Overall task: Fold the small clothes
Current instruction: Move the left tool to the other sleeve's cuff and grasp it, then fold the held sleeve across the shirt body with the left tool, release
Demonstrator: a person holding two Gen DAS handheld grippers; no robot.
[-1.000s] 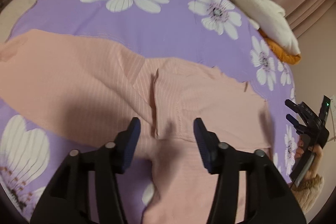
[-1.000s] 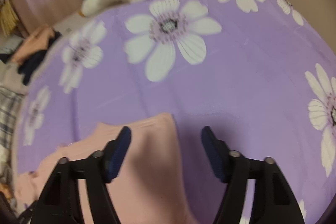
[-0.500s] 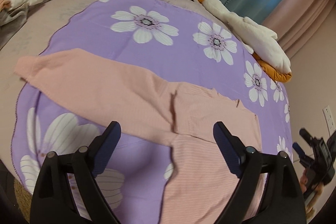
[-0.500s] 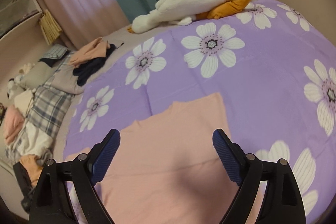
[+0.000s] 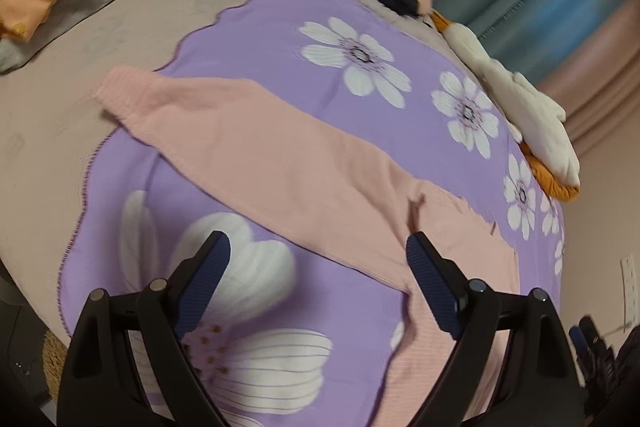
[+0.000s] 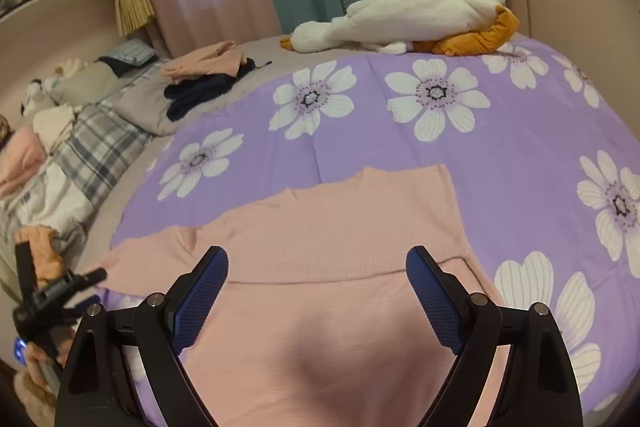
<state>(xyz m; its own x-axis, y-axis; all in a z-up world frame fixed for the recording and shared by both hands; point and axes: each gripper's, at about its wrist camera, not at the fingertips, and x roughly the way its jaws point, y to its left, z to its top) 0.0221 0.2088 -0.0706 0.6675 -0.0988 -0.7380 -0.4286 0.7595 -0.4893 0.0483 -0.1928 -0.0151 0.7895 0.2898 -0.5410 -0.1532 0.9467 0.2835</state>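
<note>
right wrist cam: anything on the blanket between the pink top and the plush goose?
Nothing. In the right wrist view, only bare purple blanket runs from the pink top to the goose.

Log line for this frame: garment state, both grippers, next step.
pink top: flat on purple floral sheet, partly folded | left gripper: open, empty | right gripper: open, empty | next: probably fold outstretched sleeve

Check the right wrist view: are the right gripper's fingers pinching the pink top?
No. The right gripper stands open above the pink top, which lies flat on the purple flowered blanket, its fingers touching nothing.
</note>
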